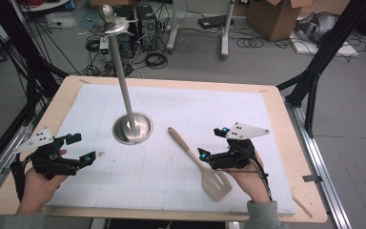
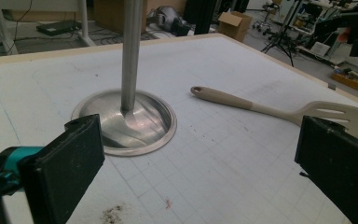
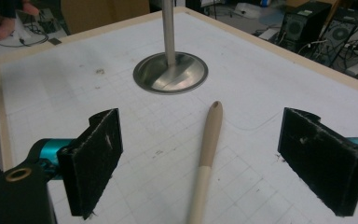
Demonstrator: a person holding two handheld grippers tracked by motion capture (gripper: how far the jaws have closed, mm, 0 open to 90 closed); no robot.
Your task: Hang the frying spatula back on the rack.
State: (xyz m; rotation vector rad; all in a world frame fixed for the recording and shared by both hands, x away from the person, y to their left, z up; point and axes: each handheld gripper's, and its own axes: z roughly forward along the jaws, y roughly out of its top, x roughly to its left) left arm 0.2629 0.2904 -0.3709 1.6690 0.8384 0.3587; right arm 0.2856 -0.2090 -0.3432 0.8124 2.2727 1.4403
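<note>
Jaws of both grippers stand wide apart and hold nothing, with the spatula [image 1: 201, 164] lying flat on the table [image 1: 276, 124] beside the right gripper [image 1: 210, 143].

Landmark is the steel stand [image 1: 132, 128], a round dished base with a tall pole rising from its middle and a small dish with a knob at the top. Nothing lies between it and the spatula, whose handle tip points toward the base and stops just short of it. In the right gripper view the handle [image 3: 206, 158] runs up between the two open jaws, untouched by either. The left gripper [image 1: 75, 148] sits on the far side of the stand from the spatula, well apart from it. Beige all over, the spatula has a darker grip end with a hanging hole and a slotted blade [image 2: 332, 114].
</note>
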